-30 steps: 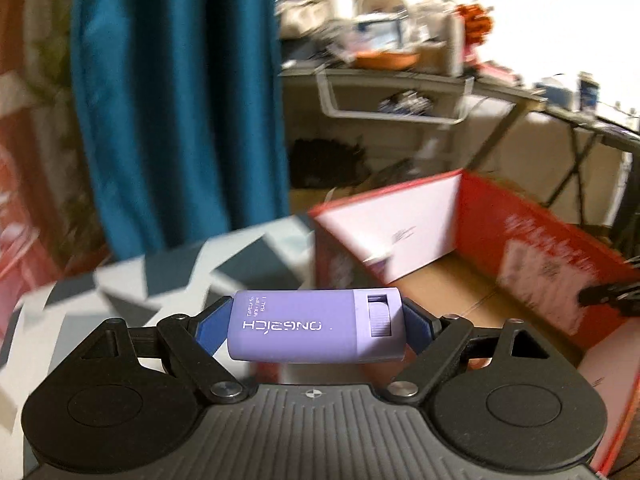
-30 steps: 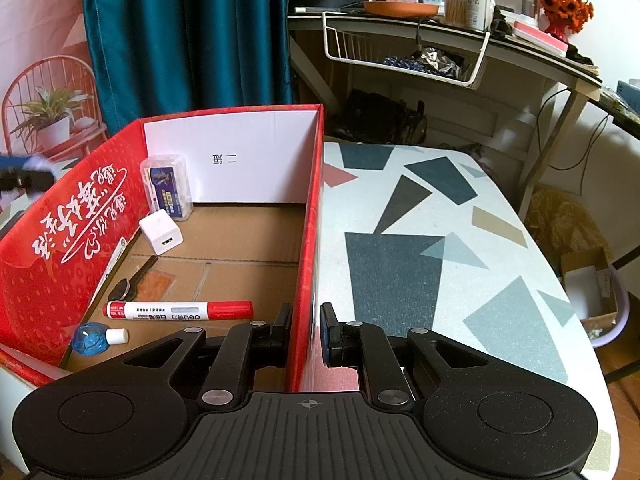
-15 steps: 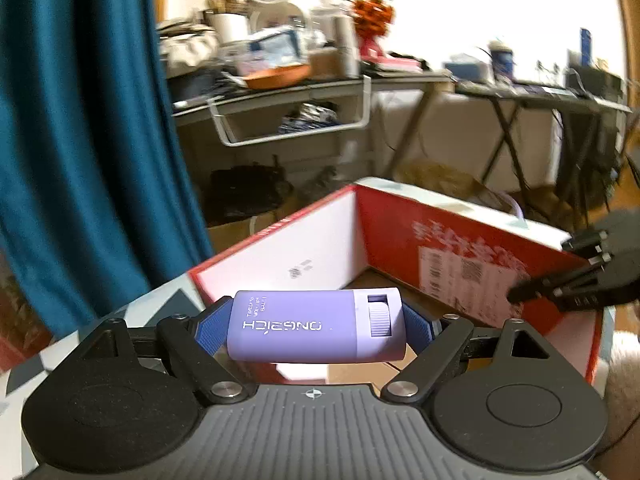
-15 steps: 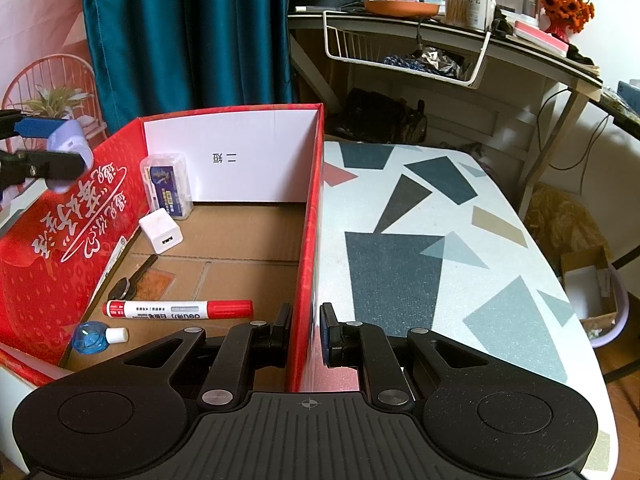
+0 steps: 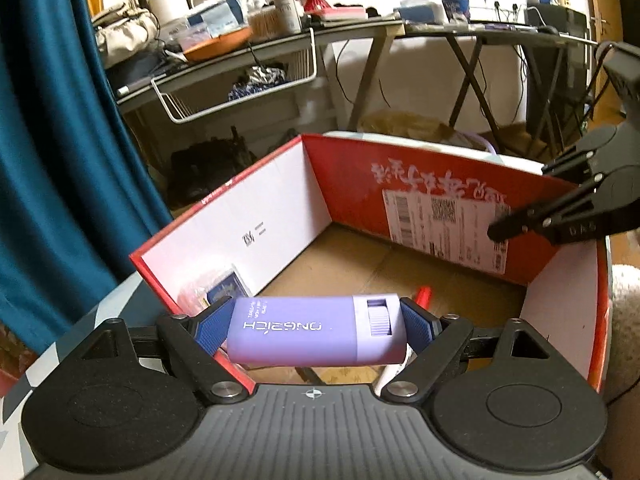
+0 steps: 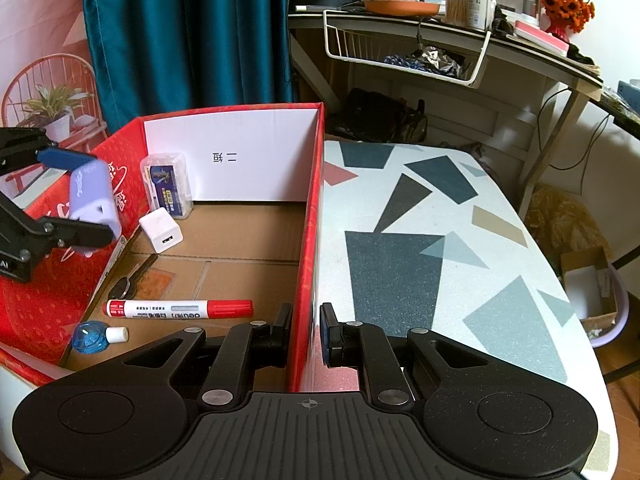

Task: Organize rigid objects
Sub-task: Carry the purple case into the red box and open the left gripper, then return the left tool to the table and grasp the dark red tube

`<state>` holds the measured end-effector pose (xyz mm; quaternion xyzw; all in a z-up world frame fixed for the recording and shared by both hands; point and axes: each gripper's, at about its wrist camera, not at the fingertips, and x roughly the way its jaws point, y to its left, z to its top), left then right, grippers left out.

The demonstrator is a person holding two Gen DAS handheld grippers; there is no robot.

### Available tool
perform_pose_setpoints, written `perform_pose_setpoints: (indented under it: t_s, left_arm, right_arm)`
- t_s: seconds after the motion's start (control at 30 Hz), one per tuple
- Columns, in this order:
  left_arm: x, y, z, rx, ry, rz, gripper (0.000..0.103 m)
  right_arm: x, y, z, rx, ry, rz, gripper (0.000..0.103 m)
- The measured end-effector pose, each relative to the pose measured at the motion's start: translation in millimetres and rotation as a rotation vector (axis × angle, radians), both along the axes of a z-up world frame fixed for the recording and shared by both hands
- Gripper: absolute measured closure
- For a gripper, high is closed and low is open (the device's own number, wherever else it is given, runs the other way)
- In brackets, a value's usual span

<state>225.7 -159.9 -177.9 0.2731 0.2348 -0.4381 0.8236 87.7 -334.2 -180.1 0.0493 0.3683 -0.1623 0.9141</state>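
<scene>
My left gripper [image 5: 316, 330] is shut on a lilac eraser case [image 5: 316, 334] and holds it above the near wall of the red cardboard box [image 5: 400, 168]. It also shows in the right wrist view [image 6: 76, 208], with the case [image 6: 90, 196] over the box's left wall. My right gripper [image 6: 306, 334] is shut on the box's right wall [image 6: 310, 240], near its front corner. It shows in the left wrist view [image 5: 500, 232] at the far right.
In the box lie a red marker [image 6: 180, 309], a white charger cube [image 6: 161, 230], a clear card case [image 6: 168, 184], a blue-capped small bottle [image 6: 94, 336] and a dark key [image 6: 126, 284]. The terrazzo table [image 6: 420, 248] stretches right. A cluttered desk stands behind.
My left gripper has swung right with the eraser case, from over the table to above the box's left wall. The right gripper has stayed clamped on the box wall.
</scene>
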Motion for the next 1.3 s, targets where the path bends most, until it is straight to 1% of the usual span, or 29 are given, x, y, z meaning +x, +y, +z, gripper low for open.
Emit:
perform_pose_setpoints:
  t_s: [0.3,0.4,0.47,0.57,0.67,0.73,0.8,0.93,1.0,1.07,1.1,1.17,1.2,1.23,1.27,1.3]
  left_arm:
    - [2.7,0.2,-1.0,0.013,0.031,-0.029,0.014]
    - [2.7,1.4,2.7,0.011,0.024,-0.016,0.013]
    - [4.0,4.5,7.2,0.001,0.016,-0.007,0.013]
    - [7.6,15.2,18.4,-0.042,-0.007,0.025,0.013]
    - [18.3,35.2,30.5,-0.107,0.001,0.096,0.012]
    - [30.1,54.4,36.0,-0.156,0.018,0.166,0.006]
    - [44.0,73.2,37.0,-0.185,0.05,0.238,0.004]
    - [71.4,107.7,25.6,-0.219,0.144,0.419,0.003]
    - [79.8,118.9,16.3,-0.243,0.194,0.474,0.003]
    - [82.6,124.6,5.1,-0.255,0.221,0.493,0.003]
    - [81.1,124.3,0.6,-0.255,0.215,0.494,0.004]
    - [80.1,119.7,-8.2,-0.236,0.199,0.504,0.01]
    - [81.0,115.5,-13.7,-0.223,0.201,0.513,0.017]
    - [82.6,111.8,-18.8,-0.215,0.207,0.52,0.028]
    - [84.5,109.9,-23.0,-0.212,0.211,0.526,0.034]
    - [86.3,105.9,-27.5,-0.206,0.212,0.534,0.044]
  right_arm:
    - [0.2,0.2,-0.2,0.001,0.003,-0.001,0.09]
    - [0.3,0.0,0.0,0.002,0.004,-0.001,0.09]
    - [0.3,0.3,0.0,0.0,0.005,-0.001,0.09]
    - [0.5,0.4,-0.8,0.0,0.008,0.0,0.09]
    - [0.2,0.8,-0.8,0.0,0.01,0.0,0.09]
    - [1.0,0.4,-0.4,0.0,0.011,0.001,0.09]
    - [0.9,0.3,-0.2,0.0,0.01,0.0,0.09]
    - [1.3,0.2,0.0,0.0,0.01,0.001,0.09]
    - [1.2,0.2,-0.1,0.0,0.01,0.001,0.09]
    - [1.3,0.2,0.3,0.0,0.009,0.001,0.09]
    - [1.3,0.2,0.3,0.0,0.009,0.001,0.09]
    - [1.2,0.3,0.2,0.0,0.009,0.001,0.09]
    - [1.2,0.2,0.1,0.0,0.009,0.001,0.09]
    - [1.2,0.2,0.0,0.0,0.01,0.001,0.09]
    - [1.1,0.3,0.0,-0.001,0.009,0.001,0.09]
    - [0.9,0.3,-0.1,-0.001,0.009,0.001,0.09]
